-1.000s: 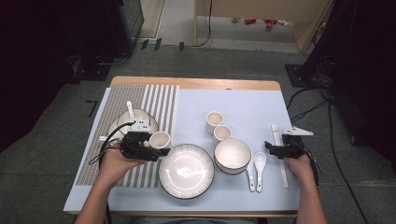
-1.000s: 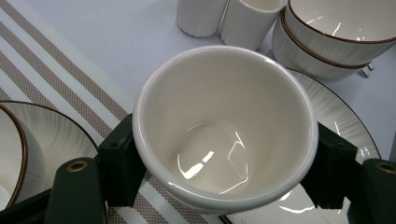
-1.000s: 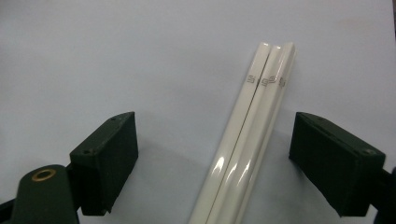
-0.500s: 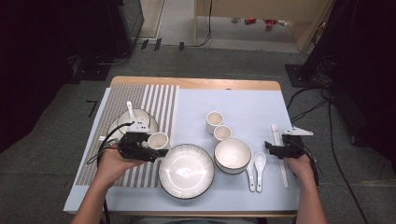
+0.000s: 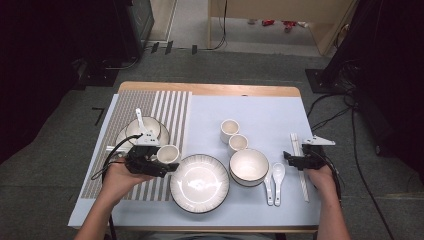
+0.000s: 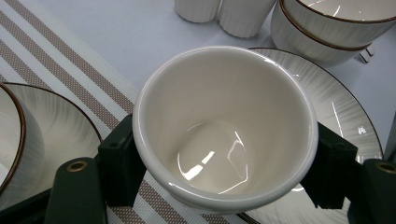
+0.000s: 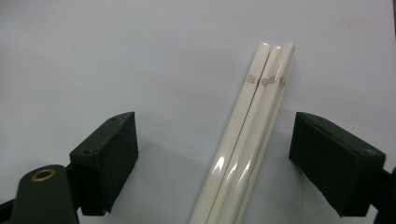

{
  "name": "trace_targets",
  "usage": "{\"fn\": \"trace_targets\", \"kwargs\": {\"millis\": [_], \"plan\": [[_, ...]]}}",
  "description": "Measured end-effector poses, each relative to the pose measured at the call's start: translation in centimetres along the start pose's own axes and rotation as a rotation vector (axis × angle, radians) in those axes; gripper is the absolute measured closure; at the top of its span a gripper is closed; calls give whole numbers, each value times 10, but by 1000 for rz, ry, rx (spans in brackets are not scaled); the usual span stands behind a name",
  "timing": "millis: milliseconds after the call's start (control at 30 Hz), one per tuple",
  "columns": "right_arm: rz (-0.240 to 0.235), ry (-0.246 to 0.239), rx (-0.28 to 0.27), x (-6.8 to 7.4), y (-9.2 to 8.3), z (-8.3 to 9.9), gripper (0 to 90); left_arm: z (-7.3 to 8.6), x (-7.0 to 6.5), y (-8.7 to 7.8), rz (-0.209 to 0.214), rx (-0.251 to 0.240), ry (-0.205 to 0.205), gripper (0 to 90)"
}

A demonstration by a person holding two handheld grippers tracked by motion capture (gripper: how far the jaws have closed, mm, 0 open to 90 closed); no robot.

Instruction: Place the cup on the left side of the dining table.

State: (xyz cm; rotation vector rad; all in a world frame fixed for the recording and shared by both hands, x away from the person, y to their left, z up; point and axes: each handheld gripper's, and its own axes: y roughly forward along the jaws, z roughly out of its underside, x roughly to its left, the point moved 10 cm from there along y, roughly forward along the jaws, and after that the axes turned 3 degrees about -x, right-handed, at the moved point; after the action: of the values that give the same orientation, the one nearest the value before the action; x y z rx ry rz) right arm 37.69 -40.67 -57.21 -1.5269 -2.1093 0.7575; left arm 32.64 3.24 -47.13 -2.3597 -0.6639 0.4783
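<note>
A small cream cup point(image 6: 224, 135) sits between my left gripper's point(image 6: 224, 158) black jaws, whose pads touch its wall on both sides; the gripper is shut on it. From above, the cup point(image 5: 168, 153) is at the striped placemat's right edge, beside the large ribbed plate point(image 5: 199, 182), with my left gripper point(image 5: 161, 161) at its near left. A pair of white chopsticks point(image 7: 252, 140) lies on the pale blue cloth between the spread jaws of my right gripper point(image 7: 219, 135), which touch nothing. From above, my right gripper point(image 5: 295, 160) is over the chopsticks point(image 5: 303, 187) near the table's right edge.
A brown-rimmed bowl point(image 5: 248, 166) stands right of the large plate, with two small cups point(image 5: 229, 130) point(image 5: 238, 143) behind it and two white spoons point(image 5: 274, 180) to its right. On the striped placemat point(image 5: 165, 105) a bowl with a spoon point(image 5: 142, 129) rests on a plate.
</note>
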Motion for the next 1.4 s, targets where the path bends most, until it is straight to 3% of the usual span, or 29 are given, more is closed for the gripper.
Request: {"fn": "trace_targets", "kwargs": {"millis": [433,767,1100,1400], "plan": [[0,1,0,0,0,0,152,3,-1,-6,14,-19,-13,277],[1,1,0,0,0,0,152,9,5,-12,-16,-21,-11,277],[0,1,0,0,0,0,152,14,5,-14,-10,-15,-16,277],[0,1,0,0,0,0,152,18,9,-18,-29,-10,-11,277]]}}
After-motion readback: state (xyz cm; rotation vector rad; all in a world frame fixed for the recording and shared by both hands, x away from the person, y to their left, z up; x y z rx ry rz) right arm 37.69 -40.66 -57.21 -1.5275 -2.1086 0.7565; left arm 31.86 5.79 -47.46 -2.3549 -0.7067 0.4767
